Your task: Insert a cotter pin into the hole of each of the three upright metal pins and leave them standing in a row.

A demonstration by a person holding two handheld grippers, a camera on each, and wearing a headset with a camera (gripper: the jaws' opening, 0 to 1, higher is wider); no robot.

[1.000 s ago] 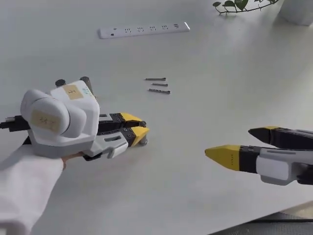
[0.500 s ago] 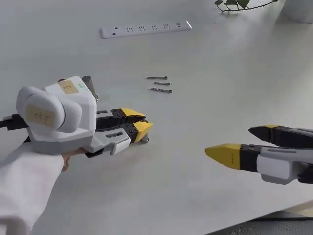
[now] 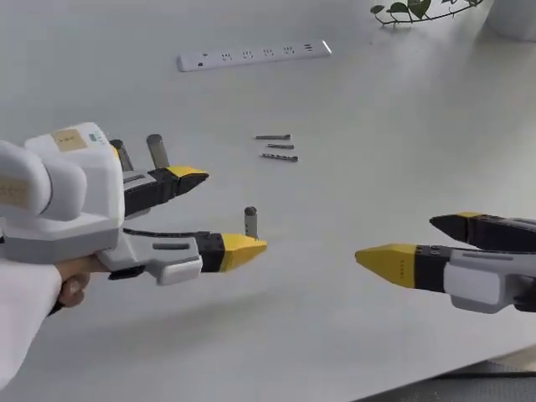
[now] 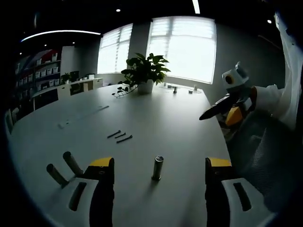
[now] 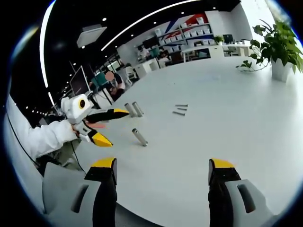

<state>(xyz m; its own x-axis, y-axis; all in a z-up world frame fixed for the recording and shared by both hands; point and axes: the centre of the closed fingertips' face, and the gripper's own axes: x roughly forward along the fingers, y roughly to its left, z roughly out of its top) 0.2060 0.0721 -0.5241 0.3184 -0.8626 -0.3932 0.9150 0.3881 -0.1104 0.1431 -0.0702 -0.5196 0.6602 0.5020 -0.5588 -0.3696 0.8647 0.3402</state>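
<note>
One short metal pin (image 3: 249, 222) stands upright on the white table, just ahead of my left gripper (image 3: 219, 211), which is open and touches nothing. In the left gripper view that pin (image 4: 157, 168) rises between the two yellow jaw tips. Two more upright pins (image 3: 155, 151) stand side by side behind the left gripper, and they appear again at the left (image 4: 66, 168). Three cotter pins (image 3: 278, 147) lie in a small stack farther back. My right gripper (image 3: 408, 240) hovers open at the right, well clear of the pins.
A white power strip (image 3: 251, 55) lies at the far side of the table. A potted plant (image 4: 144, 71) stands beyond it, with its leaves (image 3: 414, 8) at the top right. The table's near edge (image 3: 435, 381) runs under the right gripper.
The left gripper was shut on a metal pin low on the table. It has opened and drawn back to the left, and the pin now stands free and upright.
</note>
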